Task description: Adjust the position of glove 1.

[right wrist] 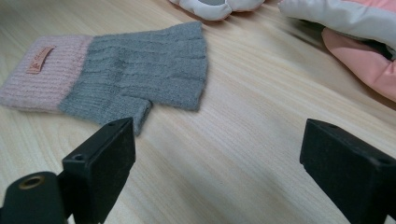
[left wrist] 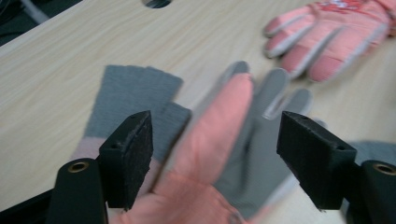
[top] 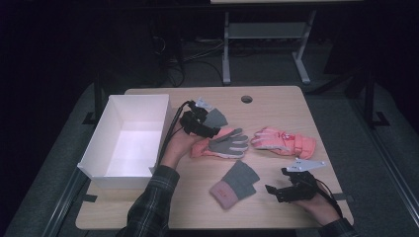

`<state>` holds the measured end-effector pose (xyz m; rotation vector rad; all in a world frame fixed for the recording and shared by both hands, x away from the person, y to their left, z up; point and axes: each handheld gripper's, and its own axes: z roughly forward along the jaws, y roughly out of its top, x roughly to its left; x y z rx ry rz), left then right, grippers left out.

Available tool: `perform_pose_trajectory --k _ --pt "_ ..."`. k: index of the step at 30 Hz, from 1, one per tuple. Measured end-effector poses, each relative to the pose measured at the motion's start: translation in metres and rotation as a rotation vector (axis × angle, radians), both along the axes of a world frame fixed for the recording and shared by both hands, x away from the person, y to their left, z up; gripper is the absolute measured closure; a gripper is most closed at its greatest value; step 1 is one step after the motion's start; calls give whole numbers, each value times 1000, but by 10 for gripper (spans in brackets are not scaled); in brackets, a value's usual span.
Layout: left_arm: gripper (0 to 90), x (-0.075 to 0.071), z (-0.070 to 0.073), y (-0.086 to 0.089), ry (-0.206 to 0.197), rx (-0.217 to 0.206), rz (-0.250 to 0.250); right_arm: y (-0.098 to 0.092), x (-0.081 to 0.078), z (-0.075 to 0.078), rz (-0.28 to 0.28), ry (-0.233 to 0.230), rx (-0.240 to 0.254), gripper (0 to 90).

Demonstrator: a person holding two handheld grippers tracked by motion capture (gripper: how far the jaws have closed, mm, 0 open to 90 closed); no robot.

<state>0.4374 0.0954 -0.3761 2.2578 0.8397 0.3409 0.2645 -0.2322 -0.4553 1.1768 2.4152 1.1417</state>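
Left tongs poised over the near pink glove, right tongs waiting apart by the knitted mitten.

On the table (top: 276, 98), right of the white box (top: 129, 140), the near pink glove (top: 222, 144) lies grey palm up, its long axis running left to right with fingers toward the second pink glove (top: 284, 142). The left gripper (left wrist: 215, 154) is much the nearer one: the glove's thumb and palm lie straight ahead between its jaws, which stand wide apart and, as far as I can tell, touch nothing. The right gripper (right wrist: 217, 163) rests near the front edge, jaws wide apart and empty, the grey mitten (right wrist: 126, 74) lying just beyond them.
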Motion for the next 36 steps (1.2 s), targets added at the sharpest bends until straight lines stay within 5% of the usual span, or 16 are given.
perform_pose_trajectory --k 8,17,27,36 --pt "380 36 -8 -3 2 88 39 -1 1 0 0 -2 5 103" --pt "506 65 -28 -2 -2 125 104 -1 2 0 5 3 10 103" --pt "516 79 -60 -3 86 145 140 -2 1 0 11 3 8 104" --pt "674 83 -75 1 108 136 156 -2 1 -1 11 4 7 105"
